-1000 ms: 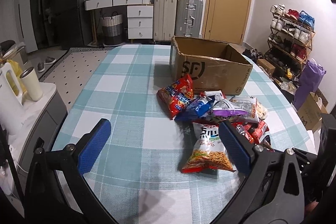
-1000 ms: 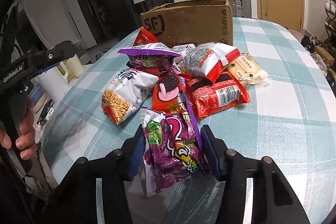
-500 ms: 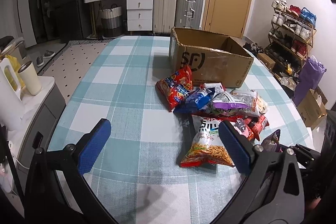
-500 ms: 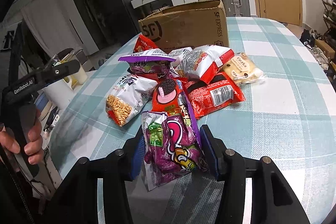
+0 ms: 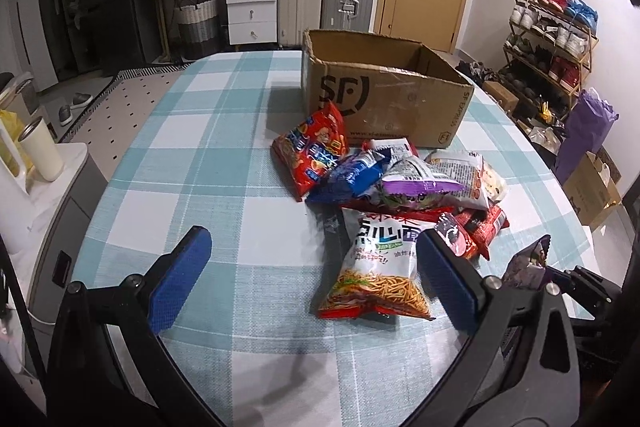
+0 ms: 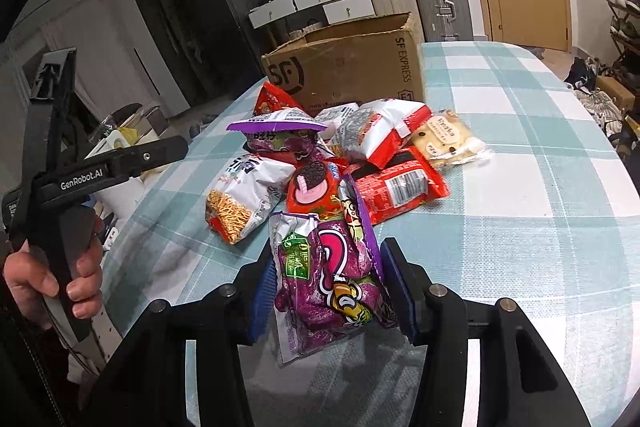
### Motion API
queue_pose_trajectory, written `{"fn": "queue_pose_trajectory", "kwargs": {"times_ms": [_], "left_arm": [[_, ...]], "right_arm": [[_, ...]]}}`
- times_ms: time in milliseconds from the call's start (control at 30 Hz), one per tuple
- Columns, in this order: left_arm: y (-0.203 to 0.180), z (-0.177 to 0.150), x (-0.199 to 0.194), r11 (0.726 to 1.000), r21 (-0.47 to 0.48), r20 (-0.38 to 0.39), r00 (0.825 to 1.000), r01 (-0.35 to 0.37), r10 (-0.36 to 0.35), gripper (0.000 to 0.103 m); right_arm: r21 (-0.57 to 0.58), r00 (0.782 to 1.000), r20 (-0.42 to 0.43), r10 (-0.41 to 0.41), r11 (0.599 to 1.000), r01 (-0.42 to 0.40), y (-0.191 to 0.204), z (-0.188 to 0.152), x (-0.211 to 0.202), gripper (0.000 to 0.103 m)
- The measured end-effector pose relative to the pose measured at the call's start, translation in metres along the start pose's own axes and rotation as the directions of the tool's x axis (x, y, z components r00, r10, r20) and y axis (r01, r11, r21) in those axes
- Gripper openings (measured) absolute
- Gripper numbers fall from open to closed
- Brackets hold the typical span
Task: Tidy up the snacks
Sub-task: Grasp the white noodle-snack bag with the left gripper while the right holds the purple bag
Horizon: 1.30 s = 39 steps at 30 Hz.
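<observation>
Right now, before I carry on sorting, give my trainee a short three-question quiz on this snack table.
1. True or false: the right hand-held gripper is shut on the purple foil snack bag.
2. The brown cardboard SF box stands: A) beyond the snack pile, B) on the floor, C) on the shoe rack.
3. Fill in: the left hand-held gripper is ____, with nothing between its blue pads.

Key: 1 true; 2 A; 3 open.
</observation>
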<state>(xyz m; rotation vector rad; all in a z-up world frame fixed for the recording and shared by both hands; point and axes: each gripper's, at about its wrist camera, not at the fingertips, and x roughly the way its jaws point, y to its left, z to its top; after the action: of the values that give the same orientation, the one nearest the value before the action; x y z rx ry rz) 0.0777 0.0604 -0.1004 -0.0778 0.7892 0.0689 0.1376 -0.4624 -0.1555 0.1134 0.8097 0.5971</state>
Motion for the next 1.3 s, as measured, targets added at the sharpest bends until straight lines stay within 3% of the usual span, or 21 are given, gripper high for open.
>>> {"fn": "queue_pose_trajectory", "kwargs": {"times_ms": [700,1300], "left_arm": [[-0.015,-0.008,0.052,0.999,0.034,-0.129,0.991,0.038,-0.033,0.102],[-0.01,-0.012,0.086,0.989,0.007,-0.189,0.971,0.15,-0.146,0.099]], "right_arm": [[-0.003,1.0,0.022,-0.01,1.0,0.01,-0.006,-0.004,-0.008,0.051],[-0.001,0.999,0.026,-0.026,1.0,0.026,-0.006,-0.004,-0.011,0.051]]}}
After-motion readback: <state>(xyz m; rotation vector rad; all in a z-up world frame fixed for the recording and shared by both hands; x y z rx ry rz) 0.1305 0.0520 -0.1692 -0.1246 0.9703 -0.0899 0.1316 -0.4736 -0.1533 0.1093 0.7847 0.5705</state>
